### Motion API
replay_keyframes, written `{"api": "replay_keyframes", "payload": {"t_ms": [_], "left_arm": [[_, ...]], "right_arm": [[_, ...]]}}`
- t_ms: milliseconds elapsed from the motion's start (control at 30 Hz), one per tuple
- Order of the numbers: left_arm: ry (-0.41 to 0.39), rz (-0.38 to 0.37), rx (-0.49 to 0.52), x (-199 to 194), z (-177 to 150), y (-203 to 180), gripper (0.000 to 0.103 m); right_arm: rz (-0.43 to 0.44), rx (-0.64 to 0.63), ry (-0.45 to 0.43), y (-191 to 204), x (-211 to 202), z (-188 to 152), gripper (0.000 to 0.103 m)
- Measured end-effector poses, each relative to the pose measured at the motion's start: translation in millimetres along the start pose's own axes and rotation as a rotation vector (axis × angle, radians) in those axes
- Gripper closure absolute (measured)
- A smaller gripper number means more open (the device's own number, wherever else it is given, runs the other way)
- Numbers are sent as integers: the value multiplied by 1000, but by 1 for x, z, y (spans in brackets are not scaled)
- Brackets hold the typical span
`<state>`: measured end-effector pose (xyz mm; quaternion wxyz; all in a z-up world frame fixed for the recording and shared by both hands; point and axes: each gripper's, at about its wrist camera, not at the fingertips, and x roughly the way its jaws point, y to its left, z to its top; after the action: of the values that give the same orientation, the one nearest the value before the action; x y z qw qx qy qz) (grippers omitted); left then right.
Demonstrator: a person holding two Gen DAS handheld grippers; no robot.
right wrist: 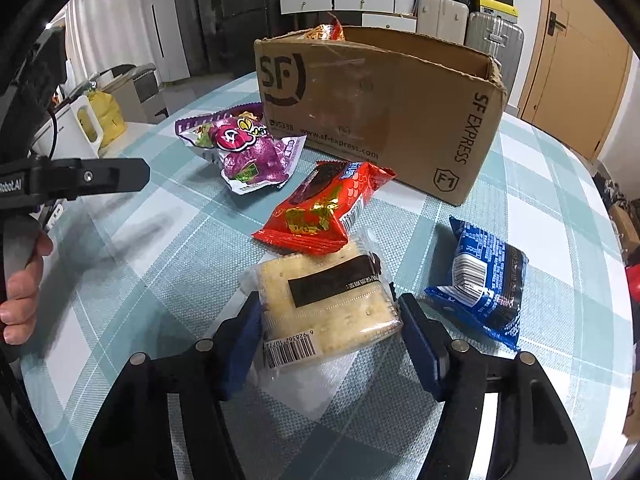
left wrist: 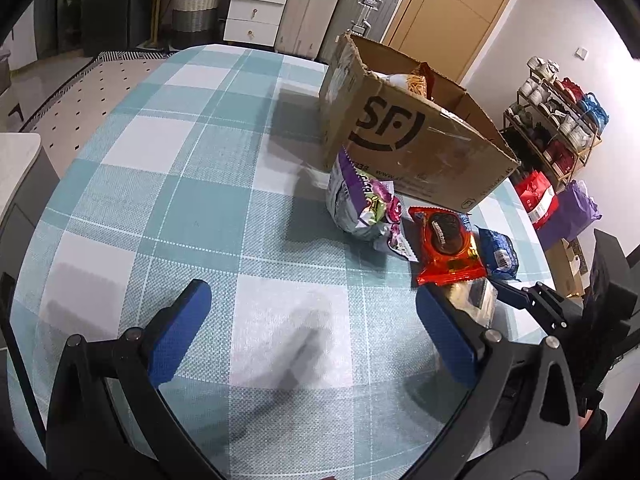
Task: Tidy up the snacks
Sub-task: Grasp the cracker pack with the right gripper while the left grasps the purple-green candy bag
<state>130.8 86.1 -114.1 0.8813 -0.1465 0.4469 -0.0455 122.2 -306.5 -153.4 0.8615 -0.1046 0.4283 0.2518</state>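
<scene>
An open SF cardboard box (right wrist: 376, 108) stands on the checked table, with an orange snack bag (right wrist: 326, 32) inside; the box also shows in the left wrist view (left wrist: 408, 136). In front of it lie a purple snack bag (right wrist: 244, 148), a red cookie pack (right wrist: 324, 208) and a blue pack (right wrist: 484, 280). My right gripper (right wrist: 326, 316) is shut on a clear cracker pack (right wrist: 328, 300), one pad on each side. My left gripper (left wrist: 312, 312) is open and empty above the cloth, left of the purple bag (left wrist: 364, 204) and red pack (left wrist: 446, 248).
The table carries a teal and white checked cloth (left wrist: 192, 184). A shoe rack (left wrist: 556, 120) and bags stand at the right, drawers and suitcases (left wrist: 312, 12) behind the table. A white jug (right wrist: 80, 128) sits on a side surface at the left.
</scene>
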Motion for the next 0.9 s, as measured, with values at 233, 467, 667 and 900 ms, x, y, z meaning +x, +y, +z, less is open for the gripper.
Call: {"api": "replay_keyframes", "payload": {"t_ms": [233, 467, 667, 900], "left_arm": [[4, 6, -1, 0, 1, 2, 1], [17, -7, 23, 5, 15, -3, 1], [12, -21, 53, 14, 40, -16, 1], [37, -35, 68, 34, 60, -28, 1]], "right_arm": [[80, 81, -26, -12, -11, -5, 36], [157, 184, -64, -25, -29, -14, 36], [193, 242, -94, -36, -43, -26, 36], [207, 263, -132, -44, -56, -30, 36]]}}
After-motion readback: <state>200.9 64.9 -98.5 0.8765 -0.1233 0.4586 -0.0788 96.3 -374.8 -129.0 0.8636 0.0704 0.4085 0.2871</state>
